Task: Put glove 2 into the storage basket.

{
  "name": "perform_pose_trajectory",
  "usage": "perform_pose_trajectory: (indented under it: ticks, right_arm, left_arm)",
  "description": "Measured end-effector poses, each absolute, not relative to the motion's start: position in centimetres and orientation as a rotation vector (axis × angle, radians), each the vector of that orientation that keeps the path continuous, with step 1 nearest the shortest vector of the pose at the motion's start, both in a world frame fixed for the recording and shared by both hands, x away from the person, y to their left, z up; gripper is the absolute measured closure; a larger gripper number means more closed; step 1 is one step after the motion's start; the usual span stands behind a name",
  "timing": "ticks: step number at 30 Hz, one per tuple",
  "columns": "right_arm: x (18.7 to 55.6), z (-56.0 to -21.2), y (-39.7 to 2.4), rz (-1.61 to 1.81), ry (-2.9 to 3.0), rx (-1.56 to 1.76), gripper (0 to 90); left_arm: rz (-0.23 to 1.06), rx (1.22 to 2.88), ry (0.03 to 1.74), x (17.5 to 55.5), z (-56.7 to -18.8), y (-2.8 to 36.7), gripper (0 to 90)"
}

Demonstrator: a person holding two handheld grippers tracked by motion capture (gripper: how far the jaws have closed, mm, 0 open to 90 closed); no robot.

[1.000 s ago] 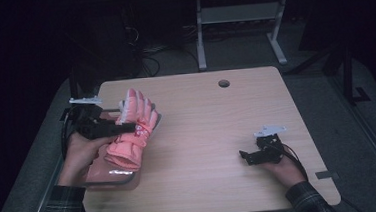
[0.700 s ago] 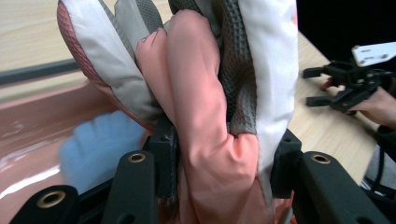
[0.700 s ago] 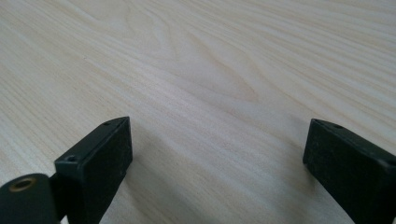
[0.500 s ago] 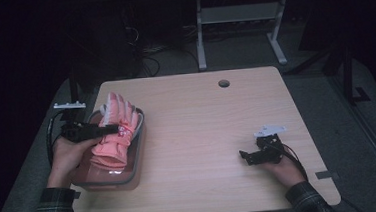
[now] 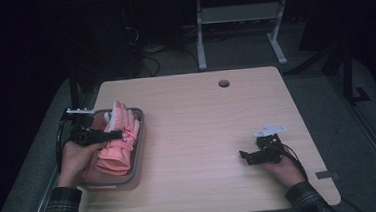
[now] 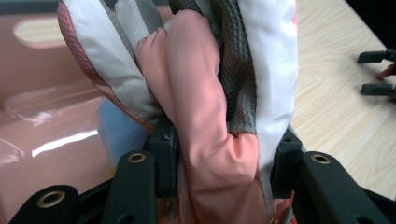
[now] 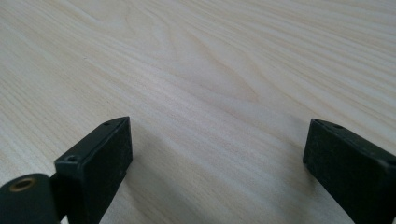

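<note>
A pink padded glove [image 5: 121, 141] with white and grey palm patches lies in a pink plastic bin [image 5: 136, 162] at the table's left edge. My left gripper [image 5: 109, 136] is shut on the glove [image 6: 210, 107], whose bulk fills the space between both jaws. Its fingers point away from me over the bin's far rim. The bin's glossy pink wall [image 6: 42, 121] stands close behind the glove. On the right side of the table my right gripper [image 5: 245, 156] rests low over the wood, open, with bare tabletop [image 7: 210, 93] between its jaws.
The light wooden table [image 5: 207, 119] has a round cable hole [image 5: 223, 83] near its far edge. A grey table frame [image 5: 240, 22] stands on the dark floor beyond. The far-off right gripper's jaw tips [image 6: 376, 72] appear in the left gripper view.
My left gripper has carried the glove leftward and down from above the table into the bin. The right gripper has stayed where it was.
</note>
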State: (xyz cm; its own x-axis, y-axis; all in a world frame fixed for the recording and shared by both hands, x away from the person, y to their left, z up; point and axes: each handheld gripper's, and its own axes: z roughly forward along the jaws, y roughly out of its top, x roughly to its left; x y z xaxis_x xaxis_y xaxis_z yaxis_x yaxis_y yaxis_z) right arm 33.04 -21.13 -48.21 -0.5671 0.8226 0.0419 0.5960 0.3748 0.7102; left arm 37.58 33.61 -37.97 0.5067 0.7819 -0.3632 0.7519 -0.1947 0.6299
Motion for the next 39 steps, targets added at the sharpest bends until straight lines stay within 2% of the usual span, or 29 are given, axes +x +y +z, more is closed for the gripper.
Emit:
perform_pose_trajectory:
  ticks: [14, 16, 20, 22, 23, 24, 27, 39]
  right_arm:
    - [33.0, -48.2, -21.1, 1.002, 2.319, 1.250, 7.5]
    - [33.0, -48.2, -21.1, 1.001, 2.319, 1.248, 7.5]
    - [33.0, -48.2, -21.1, 0.999, 2.320, 1.246, 7.5]
    - [33.0, -48.2, -21.1, 0.999, 2.320, 1.245, 7.5]
    - [33.0, -48.2, -21.1, 0.999, 2.320, 1.246, 7.5]
    - [33.0, -48.2, -21.1, 0.999, 2.320, 1.245, 7.5]
    - [33.0, -48.2, -21.1, 0.999, 2.321, 1.245, 7.5]
    - [33.0, -48.2, -21.1, 1.001, 2.319, 1.248, 7.5]
  left_arm:
    - [0.006, 1.978, 1.289, 37.7, -40.7, 33.4, 53.1]
    - [0.007, 1.976, 1.287, 37.7, -40.7, 33.4, 48.5]
    - [0.011, 1.954, 1.285, 37.7, -40.5, 33.6, 33.3]
    - [0.022, 1.953, 1.286, 37.6, -40.4, 33.7, 27.7]
    - [0.037, 1.953, 1.289, 37.6, -40.3, 33.7, 27.7]
    - [0.054, 1.953, 1.283, 37.5, -40.0, 33.8, 22.2]
    - [0.074, 1.957, 1.289, 37.5, -39.6, 33.8, 15.4]
    - [0.208, 1.918, 1.226, 35.9, -35.0, 35.0, 13.3]
